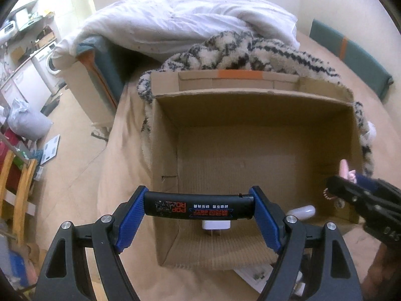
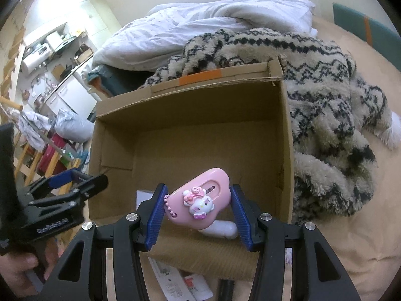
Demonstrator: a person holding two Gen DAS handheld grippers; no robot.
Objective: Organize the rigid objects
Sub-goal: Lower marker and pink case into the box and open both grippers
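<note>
The right tool (image 2: 196, 209), clenched on a pink cartoon-cat plastic case (image 2: 200, 198), is held over the open brown cardboard box (image 2: 285, 135); lowering and release are judged next.

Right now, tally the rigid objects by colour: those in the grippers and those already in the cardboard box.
Black: 1, the black printed lighter-shaped bar in the left gripper
Pink: 1, the pink cat-figure utility knife in the right gripper
White: 2, the white plug adapter and white oval case in the cardboard box
Total: 4
</note>
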